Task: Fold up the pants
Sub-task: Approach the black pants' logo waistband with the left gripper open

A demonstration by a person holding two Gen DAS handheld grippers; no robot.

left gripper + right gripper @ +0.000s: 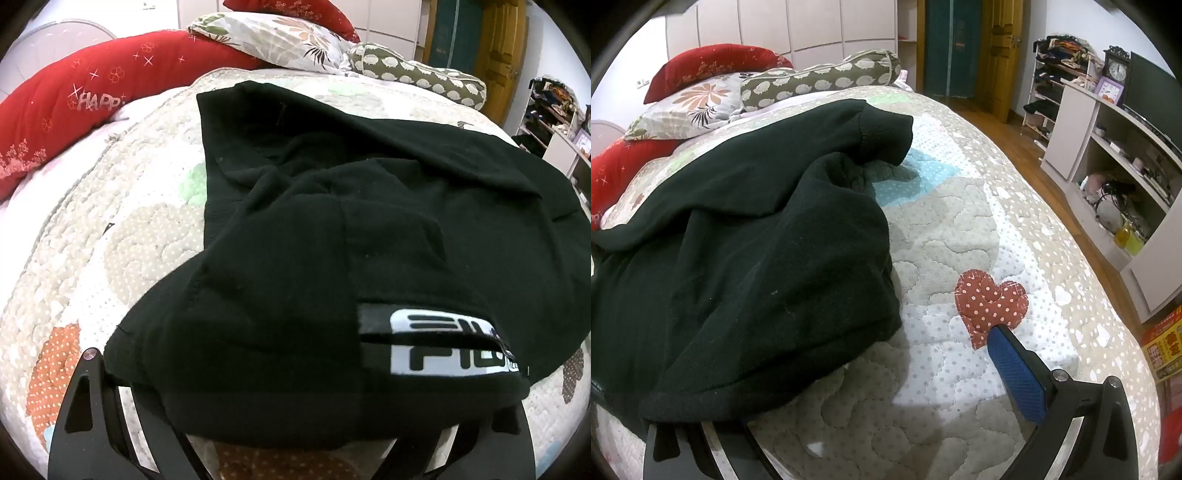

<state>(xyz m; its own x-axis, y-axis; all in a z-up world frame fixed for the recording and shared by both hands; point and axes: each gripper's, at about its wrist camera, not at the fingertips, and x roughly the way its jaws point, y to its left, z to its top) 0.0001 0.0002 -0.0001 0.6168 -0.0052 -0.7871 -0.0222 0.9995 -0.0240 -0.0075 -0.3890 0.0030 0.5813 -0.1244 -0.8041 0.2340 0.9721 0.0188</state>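
Observation:
Black pants [332, 221] lie bunched on the quilted bed, with a white logo label [443, 350] near my left gripper. My left gripper [295, 417] has its arms wide apart; the pants' near edge drapes over them and hides the fingertips. In the right wrist view the pants [757, 240] fill the left half, a ribbed cuff [882, 133] at the far end. My right gripper [842, 369] is open; its blue-padded right finger [1015, 373] is bare over the quilt, and the left finger is hidden under the pants' hem.
The quilt [960, 229] has a red heart patch [990, 302]. Pillows [277, 37] and a red blanket [92, 96] lie at the bed's head. Shelves [1108, 166] and a wooden floor are to the right of the bed.

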